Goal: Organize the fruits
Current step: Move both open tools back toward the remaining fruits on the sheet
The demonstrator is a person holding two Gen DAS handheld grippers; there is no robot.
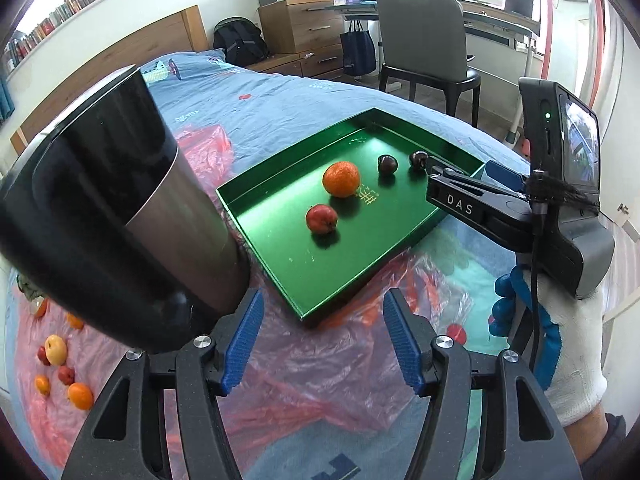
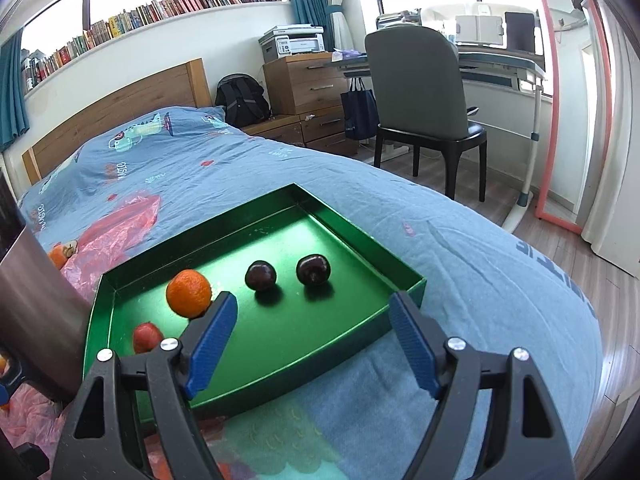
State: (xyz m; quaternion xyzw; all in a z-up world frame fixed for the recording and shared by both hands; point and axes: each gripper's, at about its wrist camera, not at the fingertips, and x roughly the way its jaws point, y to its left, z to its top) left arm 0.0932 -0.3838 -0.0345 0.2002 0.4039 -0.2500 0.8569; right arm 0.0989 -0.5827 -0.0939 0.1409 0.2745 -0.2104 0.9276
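A green tray (image 2: 404, 278) lies on the blue bedspread (image 2: 460, 240) at mid-frame, holding an orange mandarin (image 2: 189, 293), a small red apple (image 2: 147, 337) low at its left and two dark plums (image 2: 261, 275) toward its right; all look light, firm and smooth enough to roll, so each is probably best pinched across its widest middle. Both the right gripper (image 2: 311, 340) and the left gripper (image 1: 323, 343) hold their jaws wide apart with nothing between them. Only the left wrist view shows more loose fruit (image 1: 56, 349) on the pink plastic sheet (image 1: 320, 380) at lower left, behind a steel cylinder (image 1: 160, 216), while the right wrist view shows the plums more plainly.
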